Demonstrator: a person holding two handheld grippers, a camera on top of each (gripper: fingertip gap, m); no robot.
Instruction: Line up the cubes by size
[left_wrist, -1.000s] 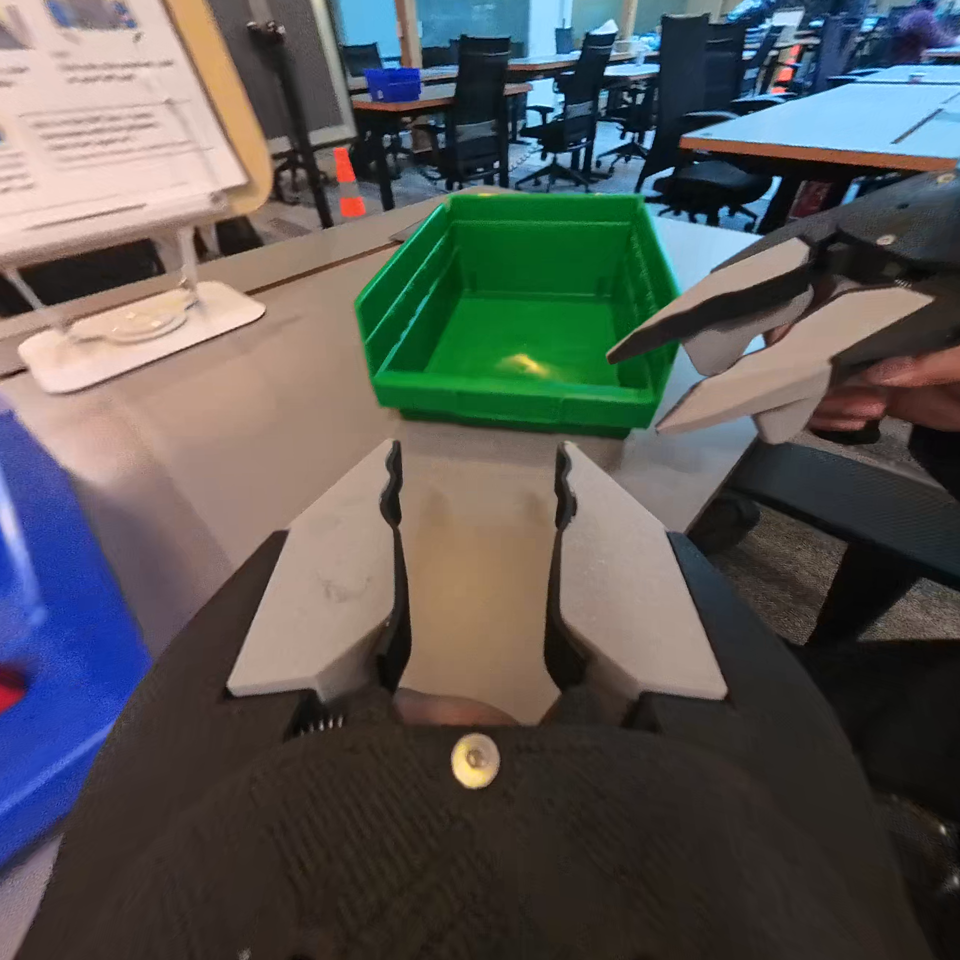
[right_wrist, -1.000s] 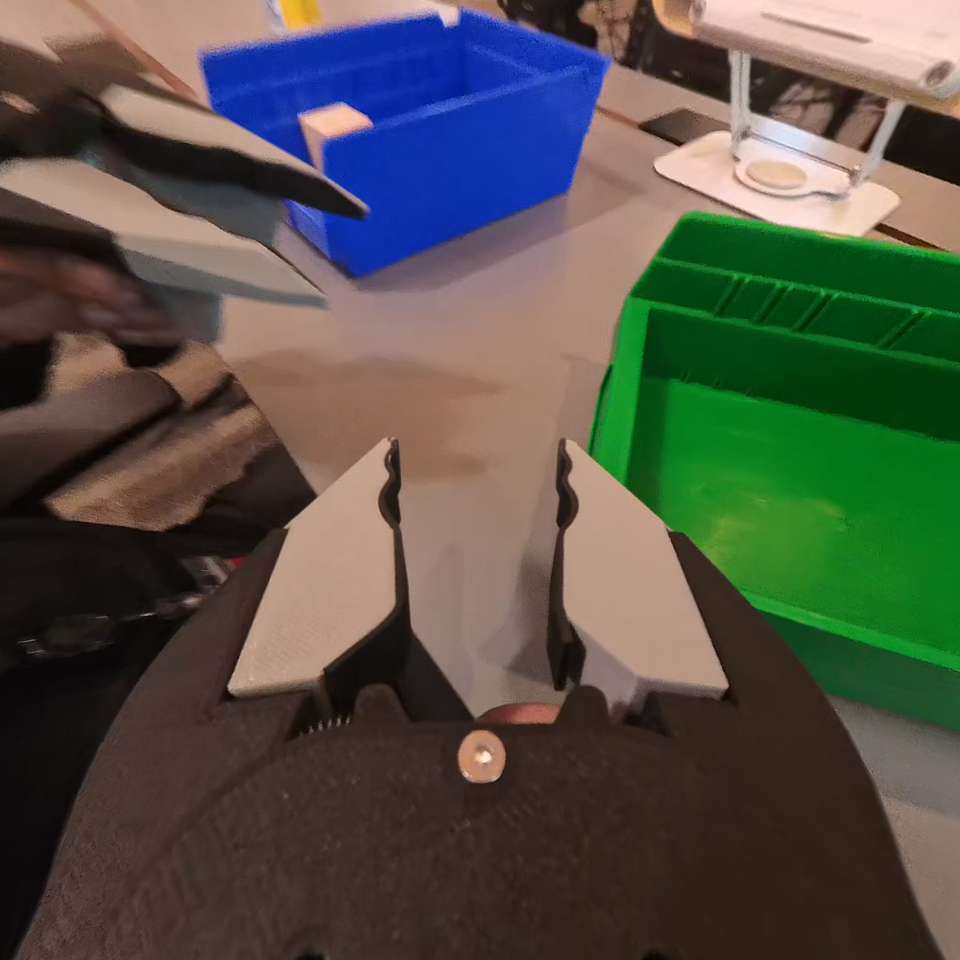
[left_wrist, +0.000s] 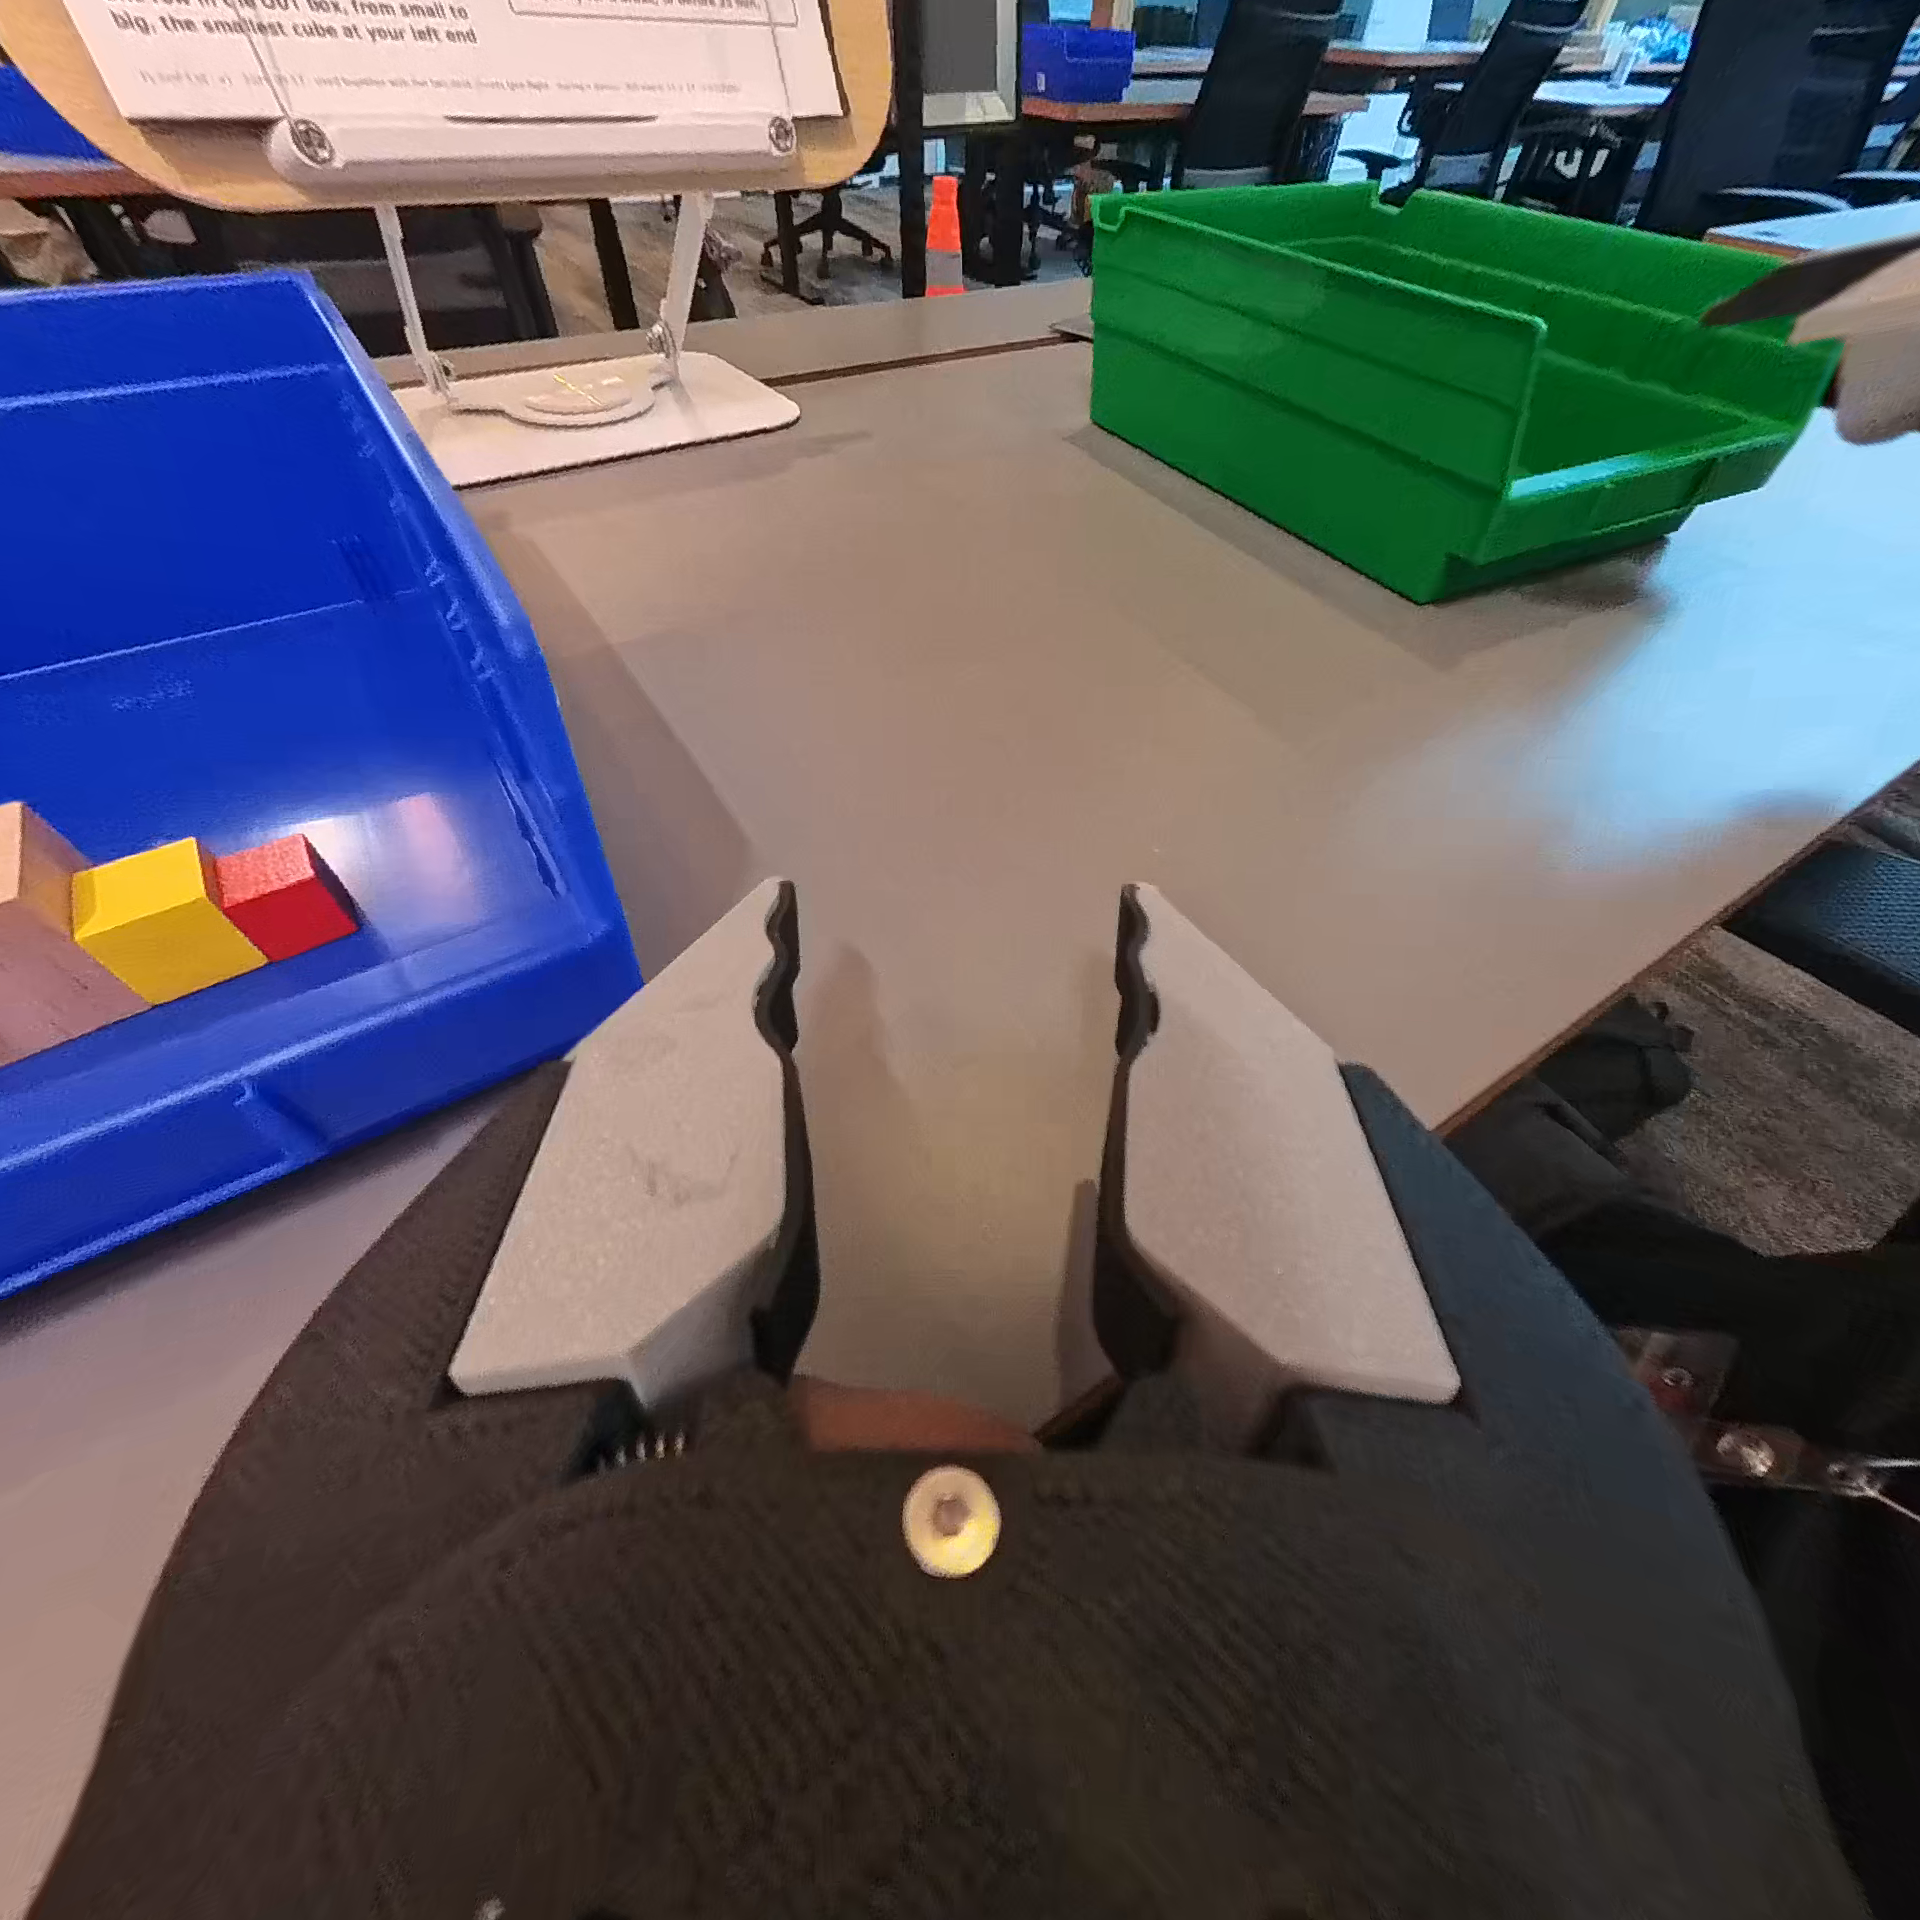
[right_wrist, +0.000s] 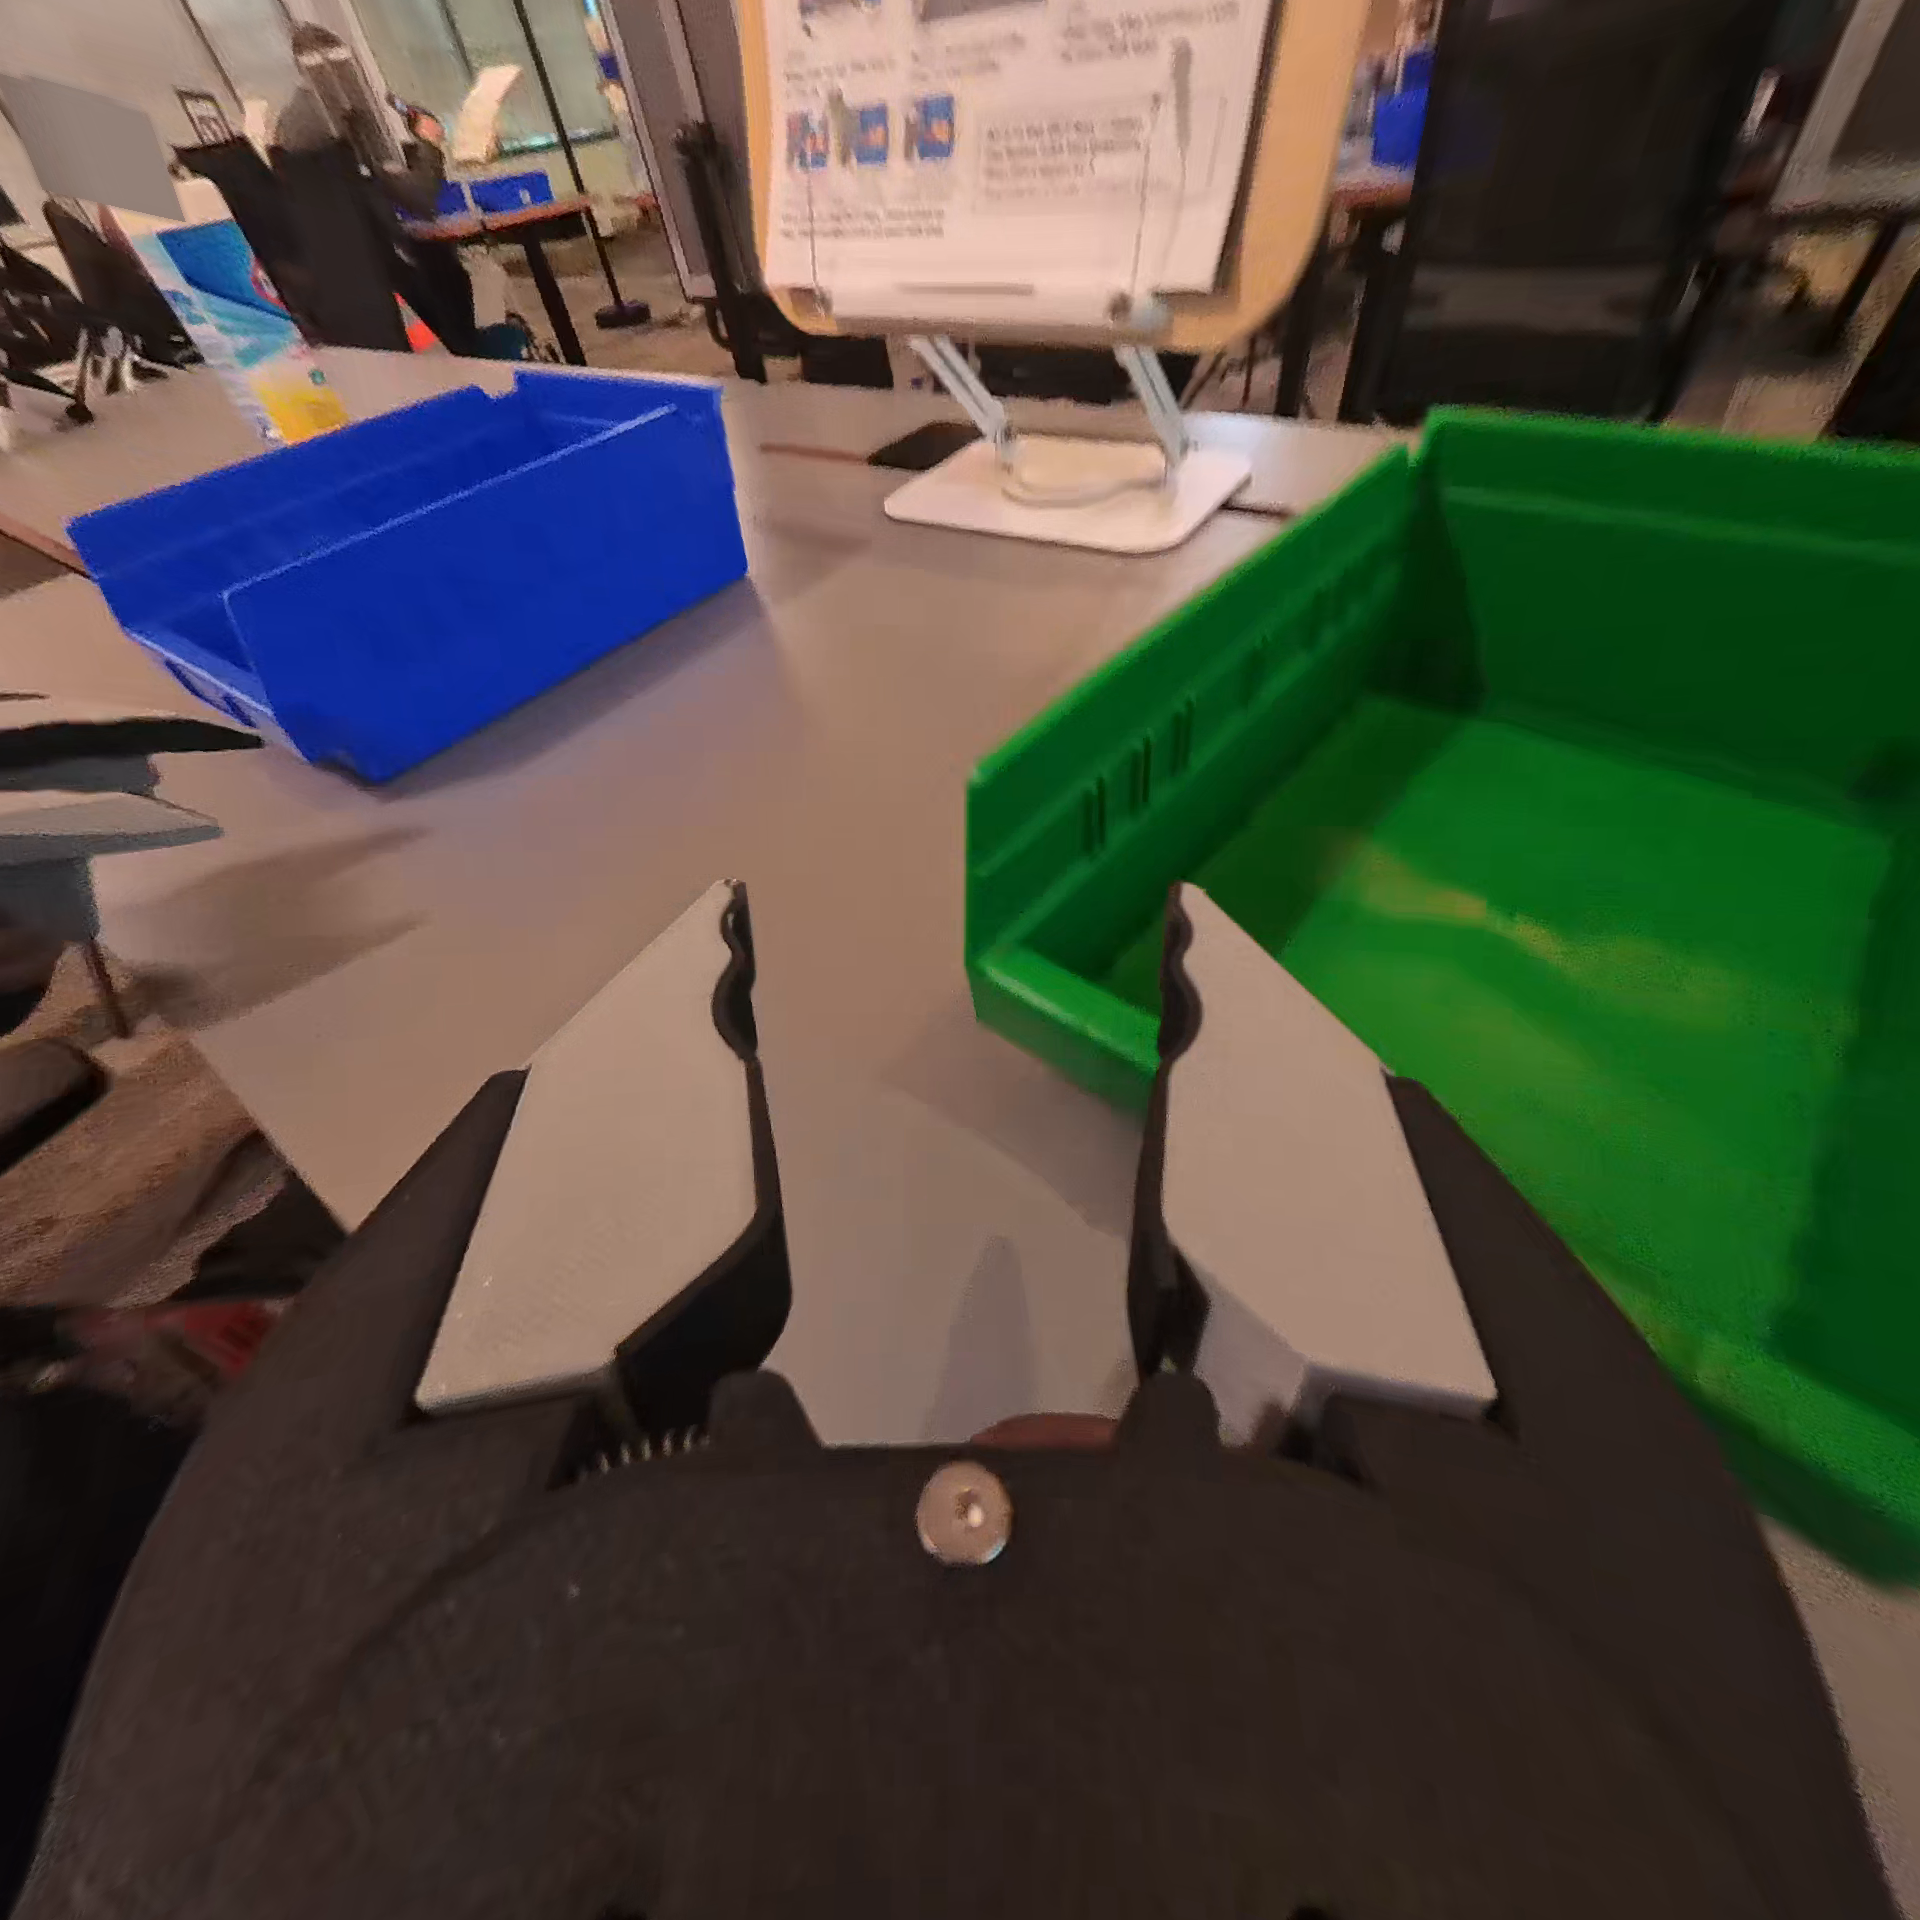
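From the left wrist view, the left gripper (left_wrist: 956, 961) hangs low over the bare grey worktop (left_wrist: 1039, 675), its fingers (left_wrist: 665, 1122) apart with nothing between them. Just to its left sits the blue bin (left_wrist: 312, 644), and inside, against the near wall, three cubes stand in a touching row: a red cube (left_wrist: 281, 894), a bigger yellow cube (left_wrist: 156, 914), then a wooden cube (left_wrist: 36, 935) cut off by the picture's edge (its full size cannot be told). Toward the far right corner of the worktop is the green bin (left_wrist: 1351, 416), with the tip of the right gripper (left_wrist: 1829, 301) over its right end. A paper stand (left_wrist: 592, 405) sits at the far edge.

From the right wrist view, the right gripper (right_wrist: 951, 977) has its fingers (right_wrist: 623, 1143) wide apart and holding nothing, at the near left corner of the green bin (right_wrist: 1195, 748). The blue bin (right_wrist: 468, 592) lies well apart on the left; the cubes inside are hidden by its wall. The stand (right_wrist: 1070, 488) is between the bins, farther back.
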